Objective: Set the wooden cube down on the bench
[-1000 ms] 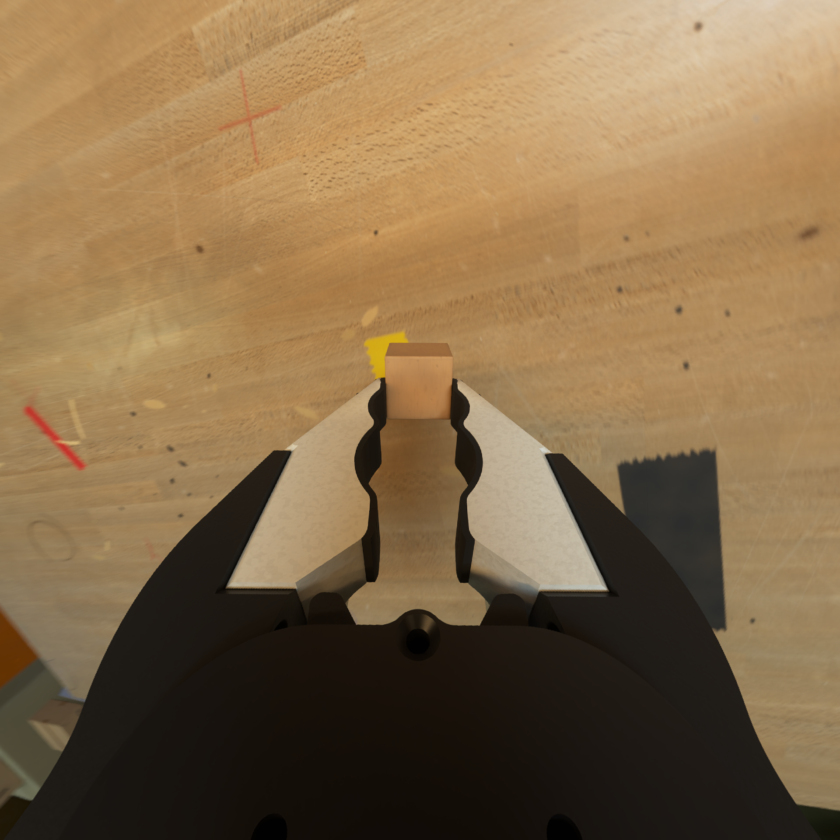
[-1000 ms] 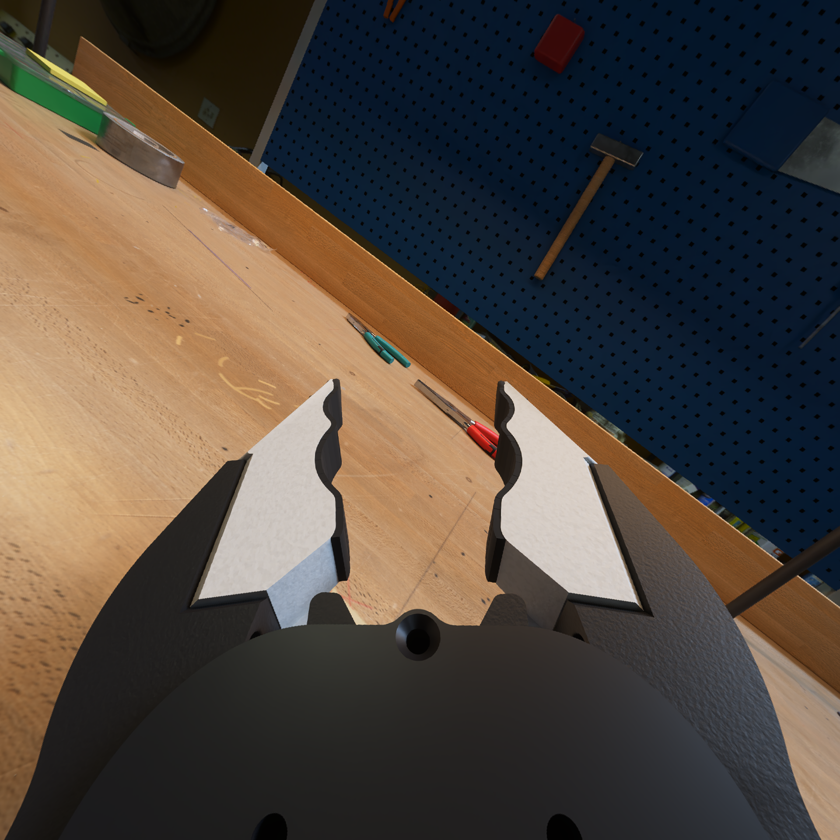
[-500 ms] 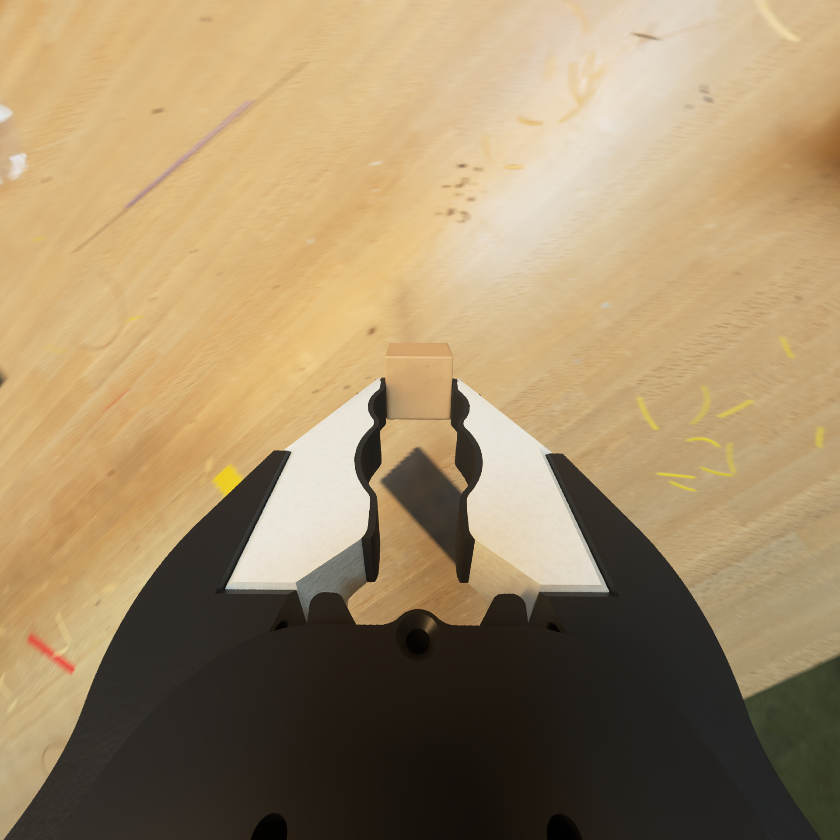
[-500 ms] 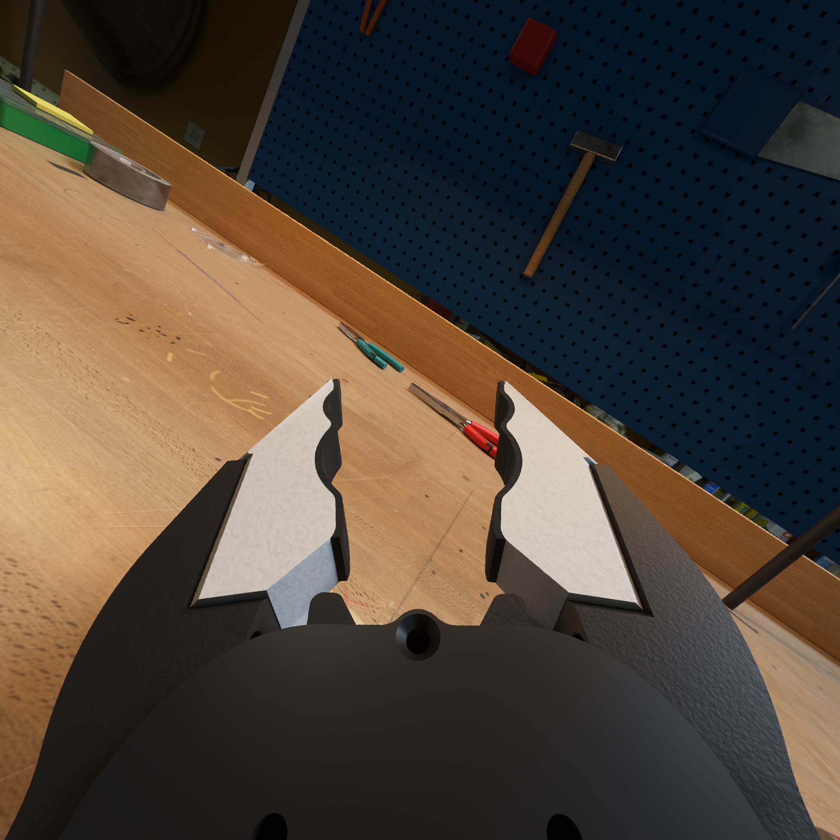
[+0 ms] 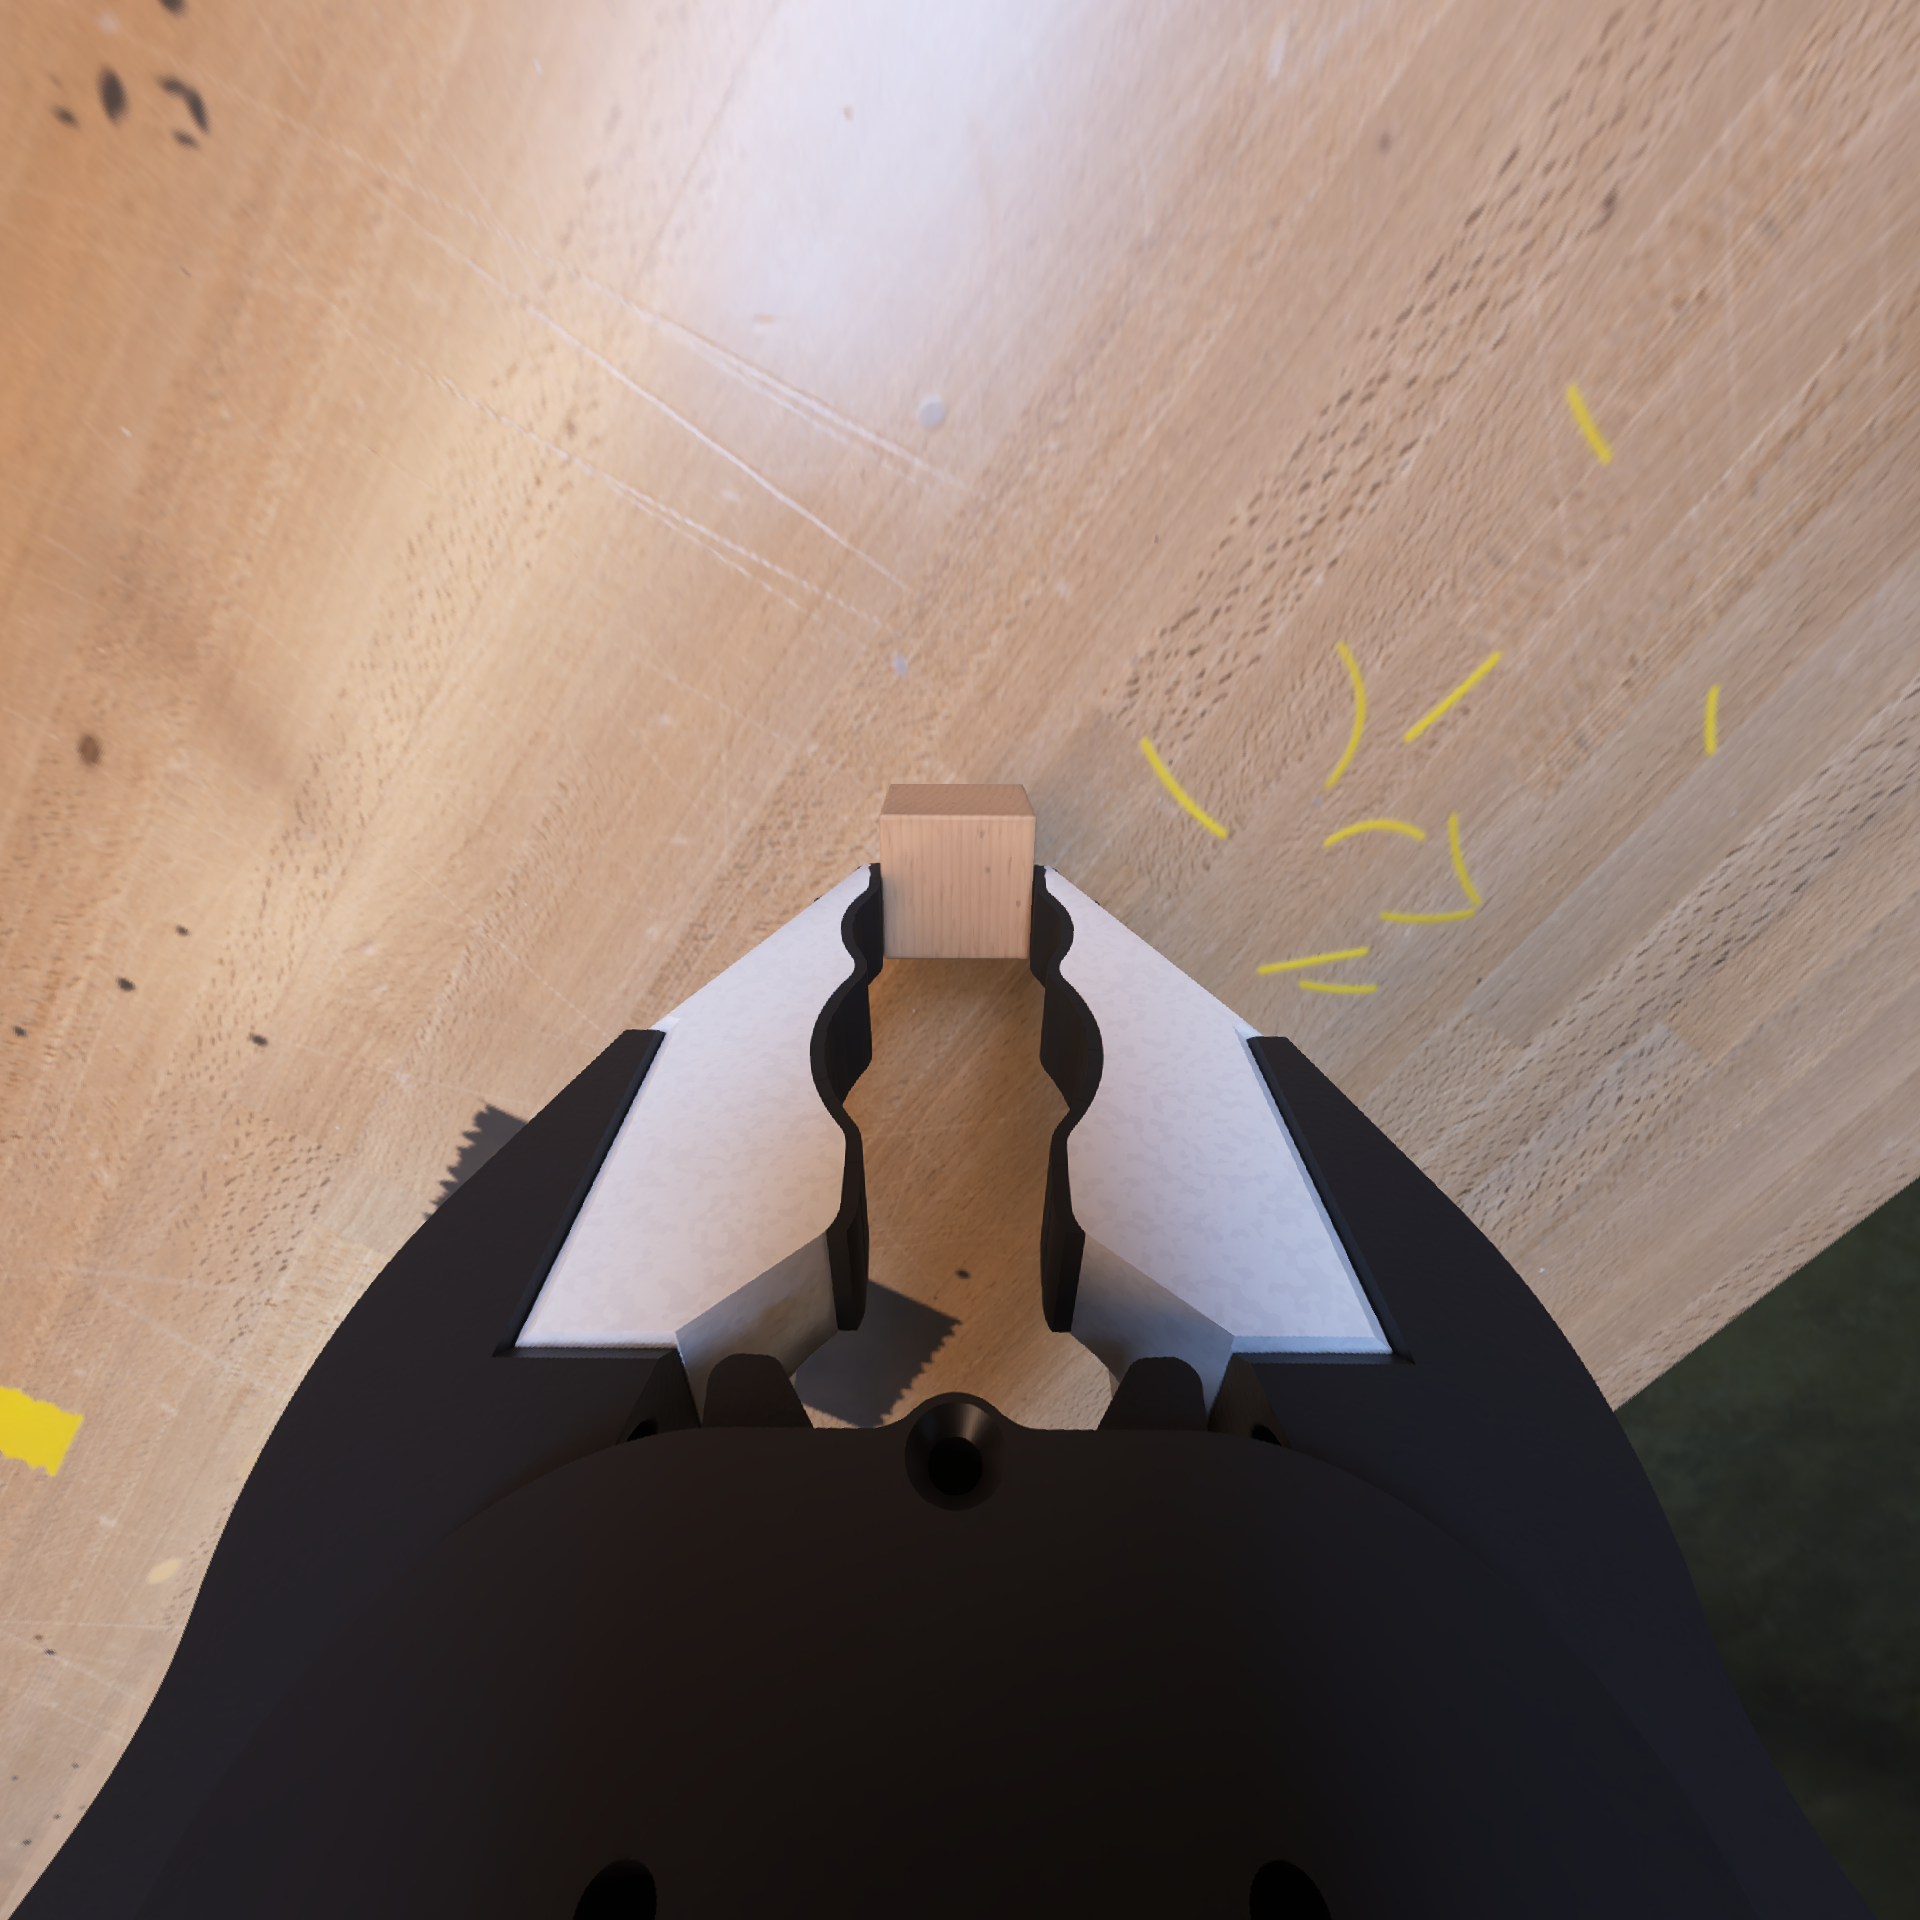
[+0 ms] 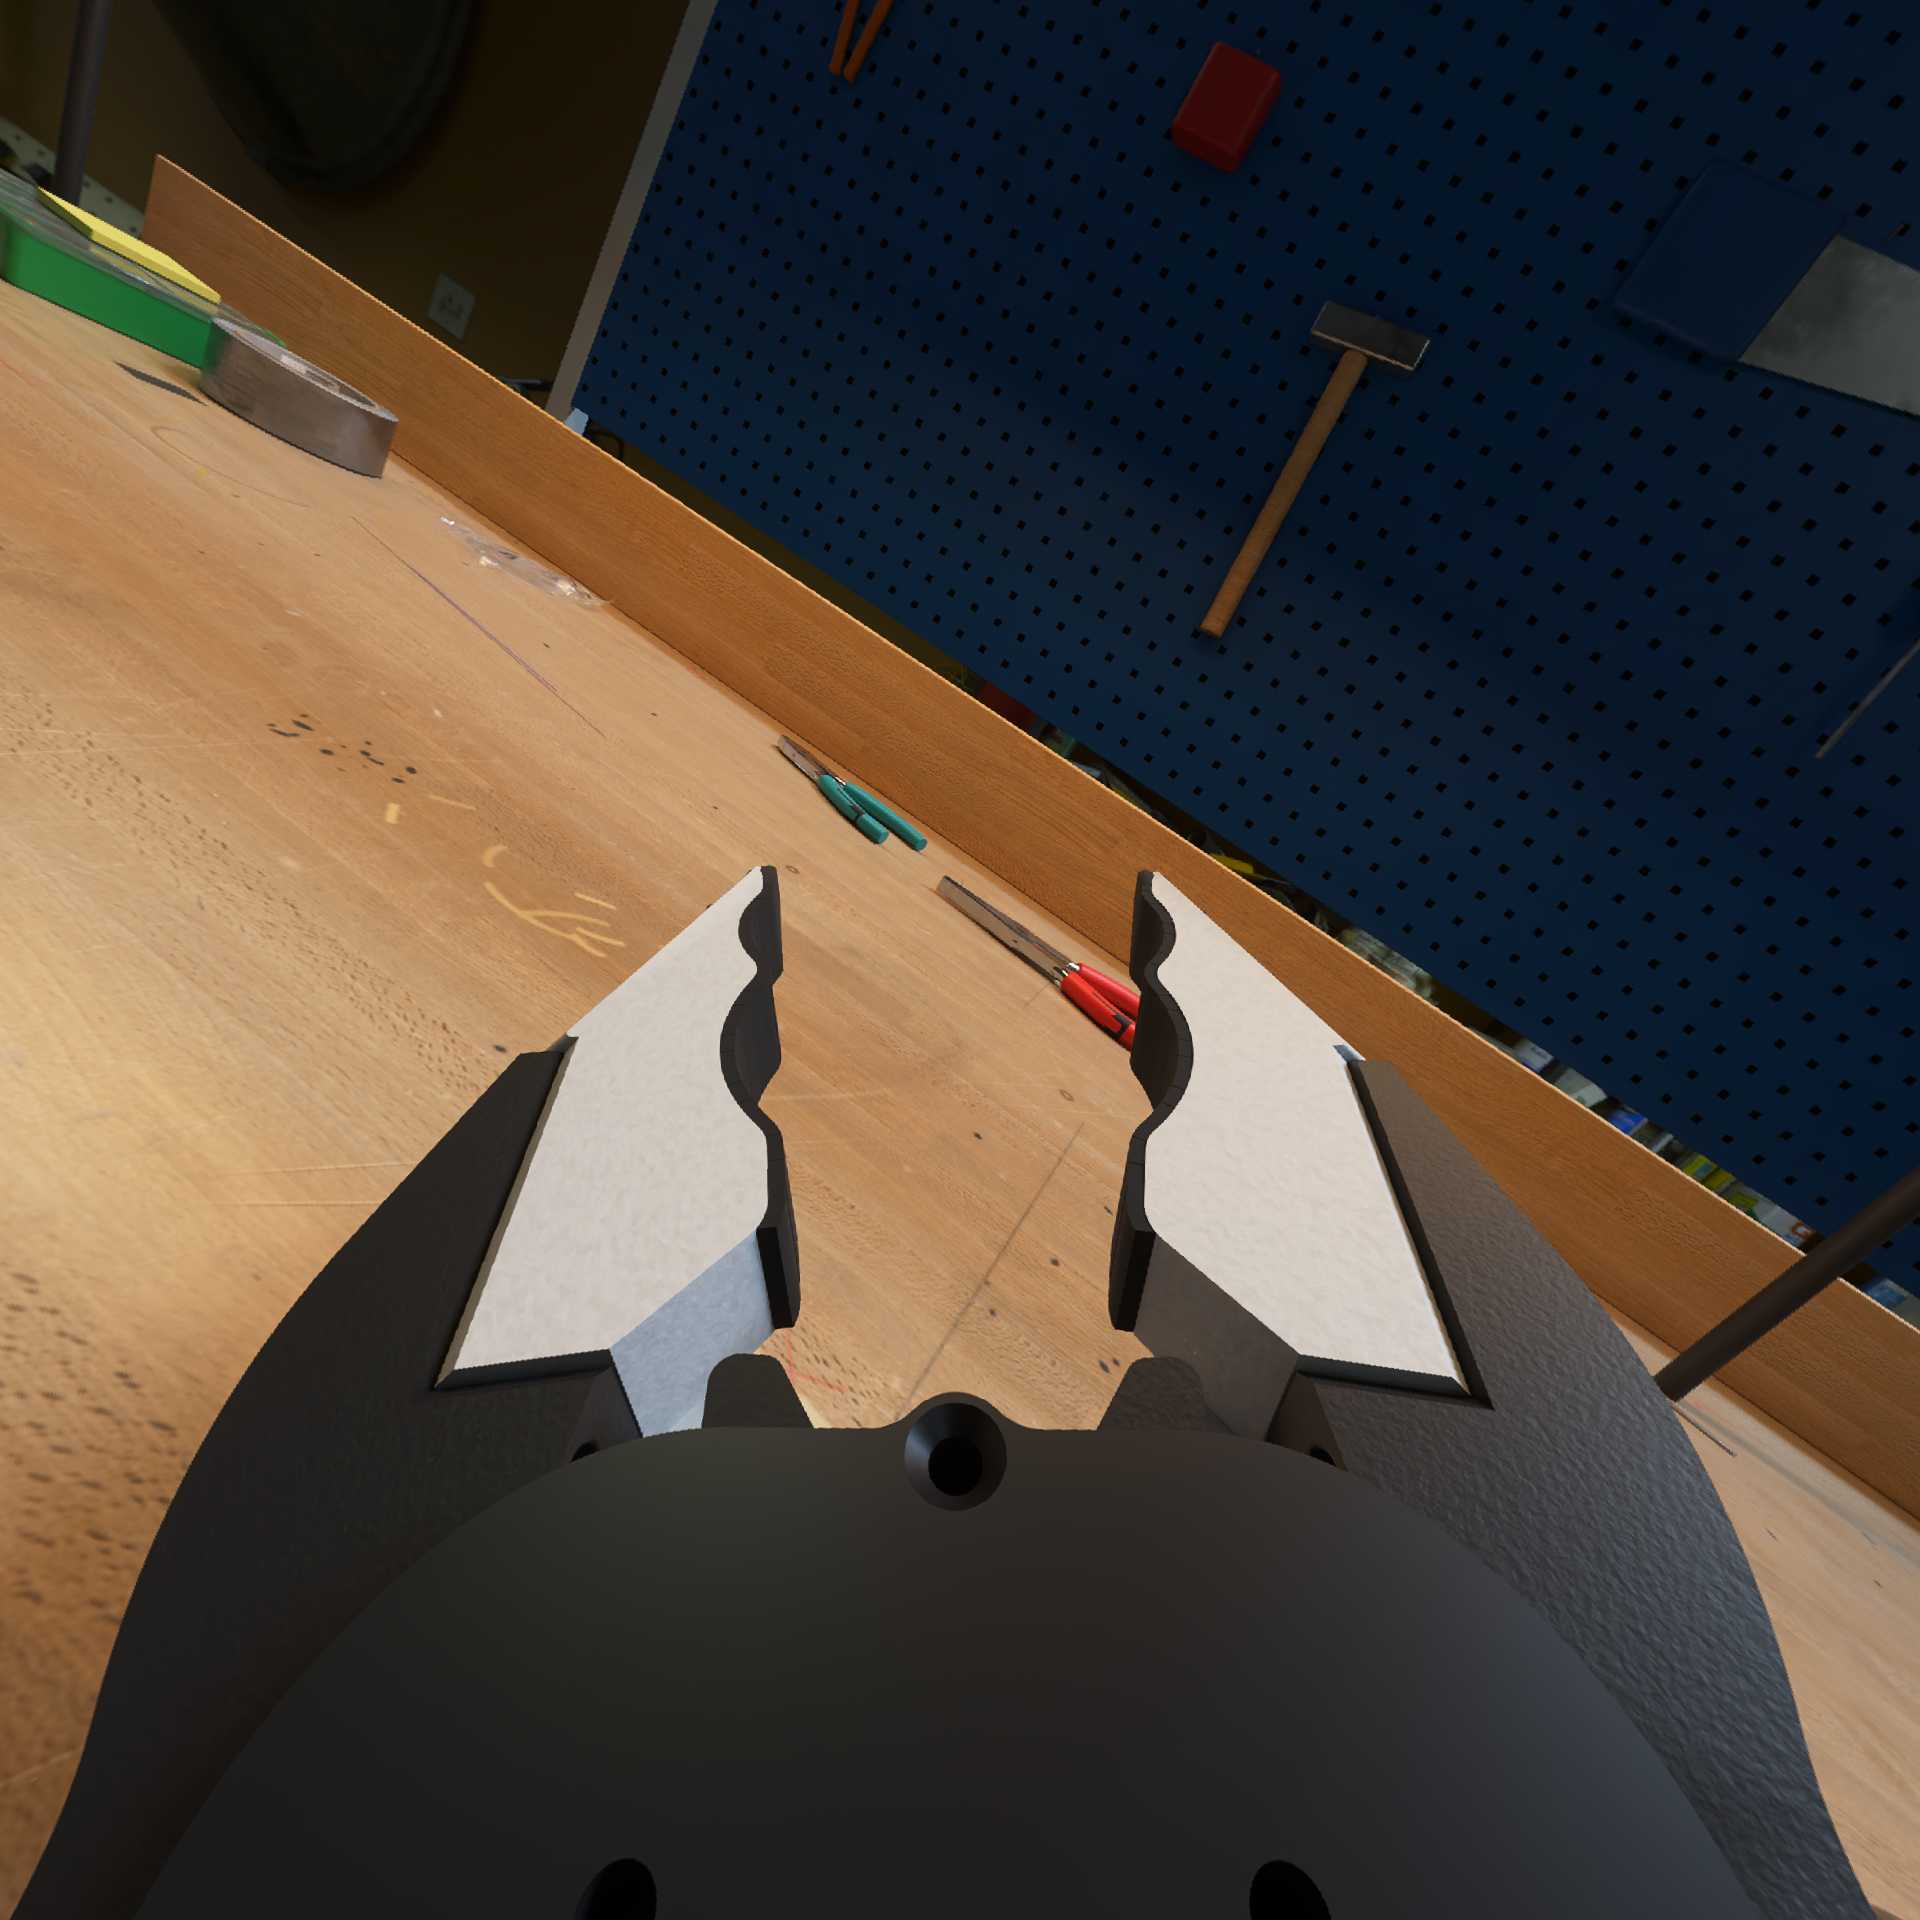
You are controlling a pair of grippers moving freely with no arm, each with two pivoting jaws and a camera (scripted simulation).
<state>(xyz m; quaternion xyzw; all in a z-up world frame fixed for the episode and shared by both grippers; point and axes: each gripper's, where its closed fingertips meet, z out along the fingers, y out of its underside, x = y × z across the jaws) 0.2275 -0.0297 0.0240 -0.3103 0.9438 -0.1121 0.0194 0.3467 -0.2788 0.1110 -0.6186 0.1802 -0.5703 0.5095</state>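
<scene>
Since a sec ago your left gripper (image 5: 957, 883) has swung across the bench (image 5: 520, 623): the yellow tape scrap that sat right behind the wooden cube (image 5: 957, 878) is now far off at the left edge (image 5: 36, 1429), the black tape patch sits under the gripper body (image 5: 488, 1143), and yellow squiggle marks (image 5: 1371, 831) lie just right of the fingertips; grip itself unchanged, cube pinched at the very tips, approx level, both side faces against the pads. You're looking almost straight down the fingers at bare wood, so the cube is over the bench, not over the dark floor at lower right (image 5: 1787, 1455); whether its far face touches the surface yet you can't tell from this angle, no clear gap or contact shadow shows. Tip-only hold makes sense for a set-down: fingers can part w/o dragging the block. Your right gripper (image 6: 956, 904) is spread wide and holds nothing, hovering low over the bench, aimed toward the back rail (image 6: 831, 665) and blue pegboard (image 6: 1351, 623); red-handled tool (image 6: 1091, 992) and teal-handled tool (image 6: 862, 805) lie ahead of it, well clear of the drop spot as far as you can judge. Next, probably: ease down till the cube seats flat, then release; letting go early risks a tumble.
</scene>
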